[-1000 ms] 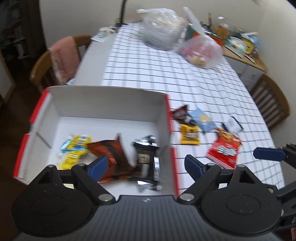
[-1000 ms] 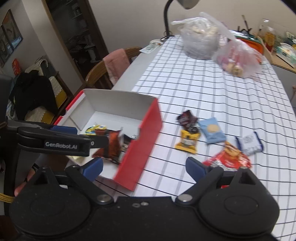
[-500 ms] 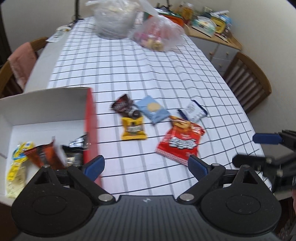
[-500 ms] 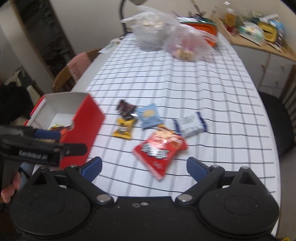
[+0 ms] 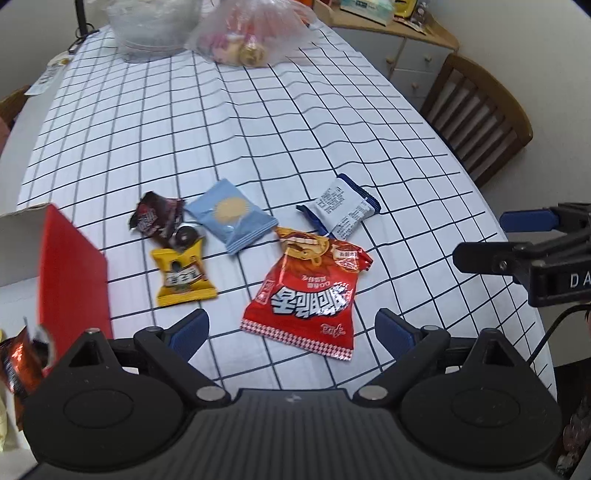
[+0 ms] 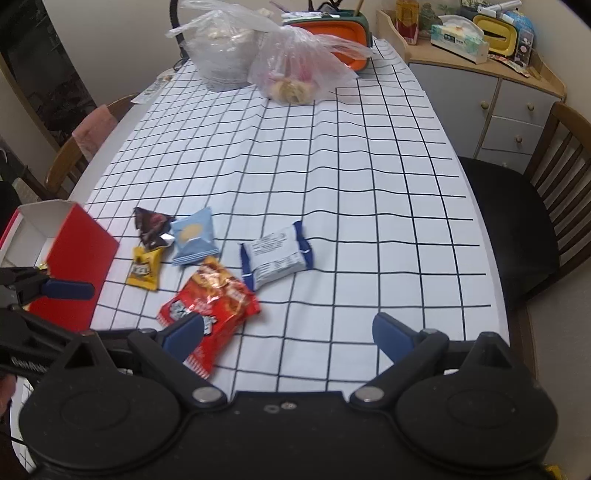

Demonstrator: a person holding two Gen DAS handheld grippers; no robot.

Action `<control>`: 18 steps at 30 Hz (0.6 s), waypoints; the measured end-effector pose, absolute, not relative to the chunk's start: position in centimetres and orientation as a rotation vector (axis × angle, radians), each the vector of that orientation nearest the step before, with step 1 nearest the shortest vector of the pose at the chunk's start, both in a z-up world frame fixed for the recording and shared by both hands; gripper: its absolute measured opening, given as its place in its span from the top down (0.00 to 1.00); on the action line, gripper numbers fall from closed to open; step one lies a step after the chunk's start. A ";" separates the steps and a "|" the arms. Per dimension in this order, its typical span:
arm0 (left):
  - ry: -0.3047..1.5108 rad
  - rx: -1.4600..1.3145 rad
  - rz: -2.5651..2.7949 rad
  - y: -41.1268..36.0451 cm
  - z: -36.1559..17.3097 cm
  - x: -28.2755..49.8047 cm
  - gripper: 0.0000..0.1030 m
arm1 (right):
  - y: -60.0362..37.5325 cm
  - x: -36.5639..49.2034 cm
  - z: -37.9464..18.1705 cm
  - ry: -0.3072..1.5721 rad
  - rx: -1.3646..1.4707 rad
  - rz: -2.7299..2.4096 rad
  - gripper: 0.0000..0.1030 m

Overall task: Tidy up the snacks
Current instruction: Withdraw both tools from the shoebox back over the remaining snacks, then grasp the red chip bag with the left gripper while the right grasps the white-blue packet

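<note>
Several snack packets lie on the checked tablecloth: a red bag (image 5: 310, 291) (image 6: 210, 299), a white and blue packet (image 5: 340, 210) (image 6: 277, 254), a light blue packet (image 5: 232, 218) (image 6: 194, 236), a yellow packet (image 5: 183, 275) (image 6: 146, 267) and a dark brown packet (image 5: 159, 218) (image 6: 151, 229). The red and white box (image 5: 74, 273) (image 6: 77, 258) stands at the left with an orange packet (image 5: 18, 362) inside. My left gripper (image 5: 291, 328) is open and empty, just before the red bag. My right gripper (image 6: 288, 332) is open and empty, to the right of the red bag.
Two clear plastic bags (image 6: 295, 70) with food and an orange container (image 6: 343, 33) stand at the table's far end. Wooden chairs (image 5: 480, 114) (image 6: 535, 206) stand at the right, another (image 6: 88, 144) at the left. A cabinet (image 6: 491, 88) with clutter is behind.
Both grippers have swung right, away from the box toward the loose packets on the cloth. The snacks have not moved. Both grippers stay open and empty.
</note>
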State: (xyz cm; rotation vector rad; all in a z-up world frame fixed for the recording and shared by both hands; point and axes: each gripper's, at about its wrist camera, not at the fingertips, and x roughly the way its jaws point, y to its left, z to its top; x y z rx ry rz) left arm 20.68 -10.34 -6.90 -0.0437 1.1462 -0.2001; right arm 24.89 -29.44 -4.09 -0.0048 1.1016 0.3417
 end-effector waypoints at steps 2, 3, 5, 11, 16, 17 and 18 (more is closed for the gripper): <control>1.155 -0.042 -0.207 -11.0 -7.7 21.4 0.06 | -29.7 25.7 -4.7 1.111 -0.004 0.346 0.05; 1.162 -0.040 -0.208 -11.4 -8.2 21.7 0.06 | -29.7 26.1 -5.0 1.116 -0.004 0.349 0.05; 1.176 -0.040 -0.213 -12.0 -9.2 22.4 0.06 | -29.6 27.0 -5.7 1.127 -0.005 0.356 0.05; 1.191 0.007 -0.219 -13.5 -11.4 23.7 0.06 | -28.3 29.8 -7.7 1.145 -0.049 0.388 0.05; 1.202 0.029 -0.214 -13.8 -12.6 24.6 0.06 | -26.9 31.8 -9.6 1.160 -0.094 0.408 0.05; 1.202 0.035 -0.218 -14.0 -12.8 24.7 0.06 | -26.5 32.1 -10.0 1.163 -0.107 0.413 0.05; 1.202 0.043 -0.223 -14.1 -12.9 24.8 0.06 | -26.1 32.3 -10.3 1.164 -0.119 0.418 0.05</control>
